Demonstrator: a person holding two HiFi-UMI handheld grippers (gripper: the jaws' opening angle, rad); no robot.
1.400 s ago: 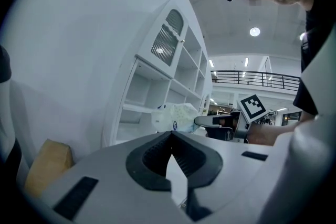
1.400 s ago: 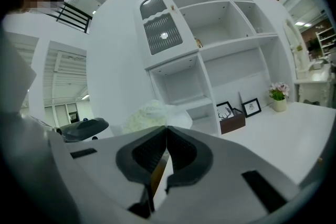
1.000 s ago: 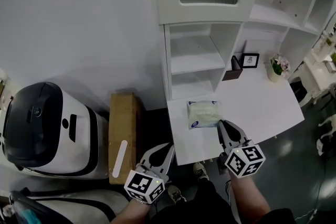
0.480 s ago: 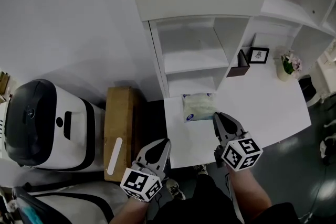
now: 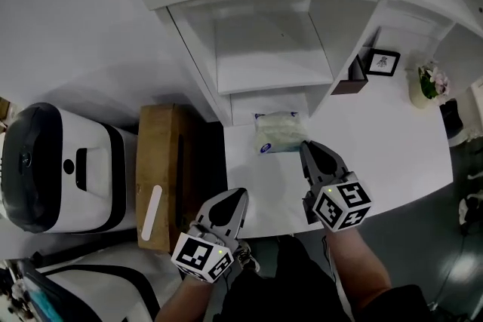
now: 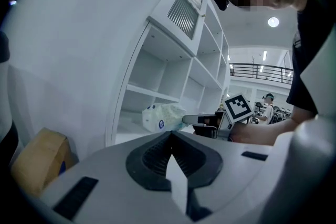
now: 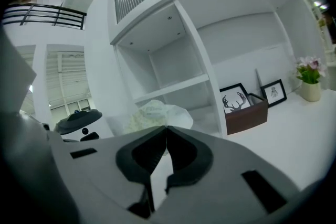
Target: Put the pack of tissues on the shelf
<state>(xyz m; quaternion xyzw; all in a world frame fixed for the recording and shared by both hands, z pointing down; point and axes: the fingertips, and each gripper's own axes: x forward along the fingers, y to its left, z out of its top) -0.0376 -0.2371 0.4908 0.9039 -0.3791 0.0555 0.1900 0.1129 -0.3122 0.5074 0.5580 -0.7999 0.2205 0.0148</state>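
The pack of tissues [image 5: 279, 132] lies on the white desk [image 5: 377, 136], just in front of the lowest compartment [image 5: 268, 103] of the white shelf unit [image 5: 189, 41]. The right gripper [image 5: 305, 146] has its jaws closed together, and their tips touch the near right corner of the pack. The left gripper [image 5: 240, 194] is well apart from the pack, at the front edge of the desk, with its jaws also closed on nothing.
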